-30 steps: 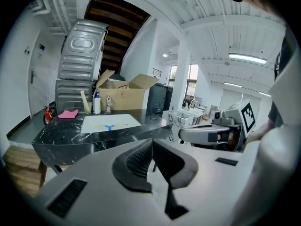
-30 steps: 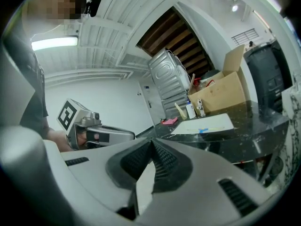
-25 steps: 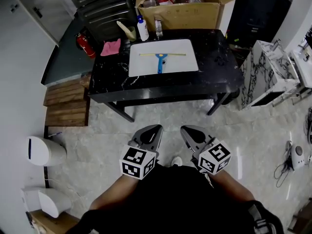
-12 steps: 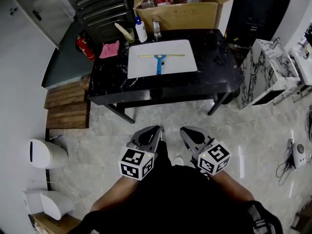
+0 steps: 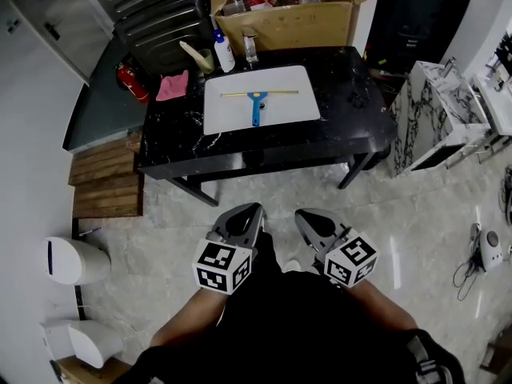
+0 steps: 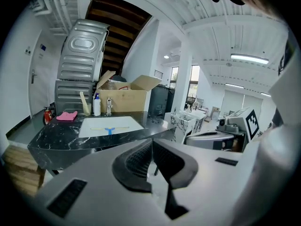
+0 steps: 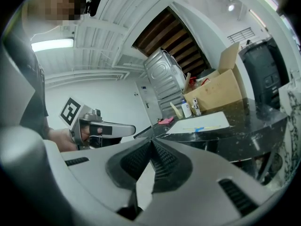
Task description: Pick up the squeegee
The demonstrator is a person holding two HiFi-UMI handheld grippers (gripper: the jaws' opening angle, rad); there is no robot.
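Note:
The squeegee [image 5: 256, 101], with a blue handle and a long thin yellowish blade, lies on a white board [image 5: 228, 114] on the black marble table [image 5: 180, 138]. It also shows far off in the left gripper view as the squeegee [image 6: 110, 129] and in the right gripper view as the squeegee [image 7: 200, 128]. My left gripper [image 5: 251, 211] and right gripper [image 5: 304, 215] are held side by side close to my body, well short of the table. Both are shut with nothing between the jaws.
A cardboard box [image 5: 284, 18] full of items stands at the table's far edge, with a spray bottle [image 5: 222, 50], a small bottle [image 5: 250, 48] and a pink cloth [image 5: 172, 86] beside it. A red fire extinguisher [image 5: 128, 80] and wooden pallets [image 5: 104, 186] lie left; a marble-patterned cabinet [image 5: 432, 122] stands right.
The table and everything on it have shifted slightly left and down in the head view. Both grippers keep their place and stay shut.

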